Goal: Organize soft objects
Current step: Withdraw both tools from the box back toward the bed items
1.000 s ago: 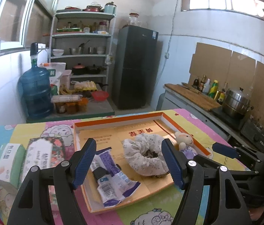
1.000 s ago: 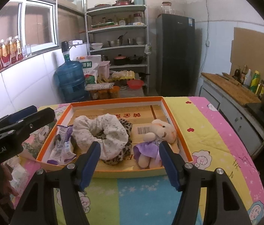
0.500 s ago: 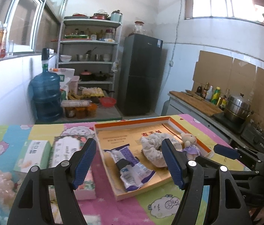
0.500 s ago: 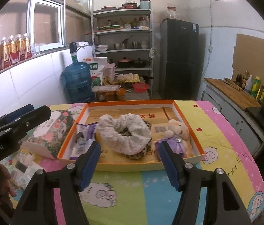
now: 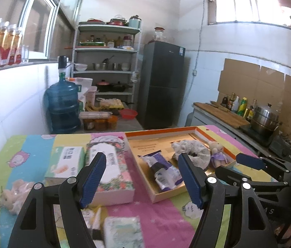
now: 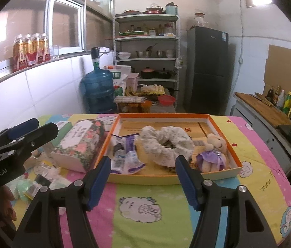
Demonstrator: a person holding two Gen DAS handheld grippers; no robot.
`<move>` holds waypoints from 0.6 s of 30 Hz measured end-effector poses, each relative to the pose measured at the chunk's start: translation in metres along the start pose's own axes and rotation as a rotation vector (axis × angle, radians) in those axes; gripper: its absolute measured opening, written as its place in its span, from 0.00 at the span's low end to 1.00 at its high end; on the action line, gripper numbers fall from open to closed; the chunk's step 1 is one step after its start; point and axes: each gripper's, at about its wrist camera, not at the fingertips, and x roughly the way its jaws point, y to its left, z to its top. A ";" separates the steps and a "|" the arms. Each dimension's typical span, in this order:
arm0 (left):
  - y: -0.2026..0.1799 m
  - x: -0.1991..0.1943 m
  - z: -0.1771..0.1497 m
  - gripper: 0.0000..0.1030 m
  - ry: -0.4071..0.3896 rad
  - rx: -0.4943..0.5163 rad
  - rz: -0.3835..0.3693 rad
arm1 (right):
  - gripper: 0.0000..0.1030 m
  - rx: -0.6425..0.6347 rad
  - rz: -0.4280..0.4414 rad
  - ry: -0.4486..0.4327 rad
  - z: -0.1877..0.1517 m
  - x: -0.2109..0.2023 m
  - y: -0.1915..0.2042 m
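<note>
Both claws are pulling back from the orange tray (image 6: 217, 170), which is shrinking toward mid-frame; the left claw (image 5: 143, 177) and right claw (image 6: 143, 180) are gaping wide, empty. Scrunchie (image 6: 167, 142), plush bear (image 6: 214, 155) and packets (image 6: 125, 155) are lying inside; tissue boxes (image 5: 112, 173) are coming into view at lower left, likely next.

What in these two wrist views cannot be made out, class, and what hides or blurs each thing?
- Pale packs, left wrist view: blurred, cut off by the bottom edge and the left gripper.
- Plush toy, left wrist view: blurred near the edge.
- Small packets, right wrist view: partly behind the left gripper.
- Floral tissue box print: too small to read.
</note>
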 end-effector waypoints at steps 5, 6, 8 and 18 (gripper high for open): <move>0.016 -0.017 -0.007 0.72 -0.004 -0.013 0.022 | 0.63 -0.025 0.017 -0.010 0.000 -0.005 0.021; 0.019 -0.020 -0.008 0.72 -0.004 -0.016 0.028 | 0.63 -0.027 0.024 -0.010 -0.001 -0.005 0.025; 0.025 -0.026 -0.012 0.72 -0.006 -0.024 0.038 | 0.63 -0.029 0.036 -0.008 -0.001 -0.005 0.032; 0.067 -0.056 -0.029 0.72 -0.011 -0.068 0.108 | 0.63 -0.048 0.108 0.007 -0.011 -0.004 0.070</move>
